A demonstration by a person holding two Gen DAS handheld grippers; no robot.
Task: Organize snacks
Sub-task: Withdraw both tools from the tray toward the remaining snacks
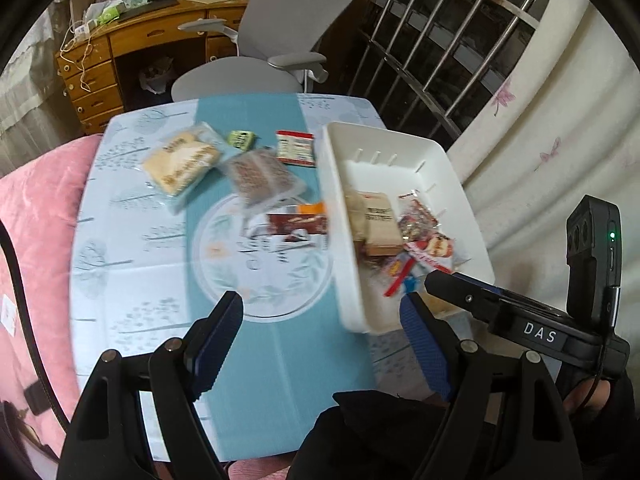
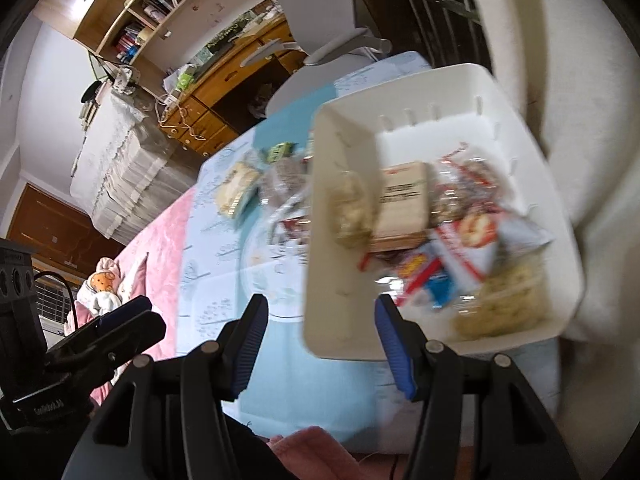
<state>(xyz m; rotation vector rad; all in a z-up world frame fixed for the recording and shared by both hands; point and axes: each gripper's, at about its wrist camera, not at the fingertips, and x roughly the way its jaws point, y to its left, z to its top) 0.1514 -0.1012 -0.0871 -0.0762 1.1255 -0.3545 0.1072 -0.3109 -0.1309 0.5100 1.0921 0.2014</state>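
A white plastic bin (image 1: 384, 140) stands at the right of the blue-clothed table (image 1: 132, 272) and holds several snack packets, among them a brown packet (image 1: 380, 224) and a red and white bag (image 1: 432, 250). Loose on the cloth lie a yellow cracker pack (image 1: 182, 164), a brown biscuit pack (image 1: 260, 176), a small green packet (image 1: 241, 138), a red and white packet (image 1: 295, 147) and a dark red packet (image 1: 298, 226). My left gripper (image 1: 320, 332) is open and empty above the near table edge. My right gripper (image 2: 320, 344) is open and empty at the bin's (image 2: 440, 92) near corner.
A grey office chair (image 1: 280, 32) stands behind the table, with a wooden desk (image 1: 120, 52) beyond it. A pink blanket (image 1: 36, 220) lies left of the table. A window grille (image 1: 448, 40) and a white curtain (image 1: 560, 120) are at the right.
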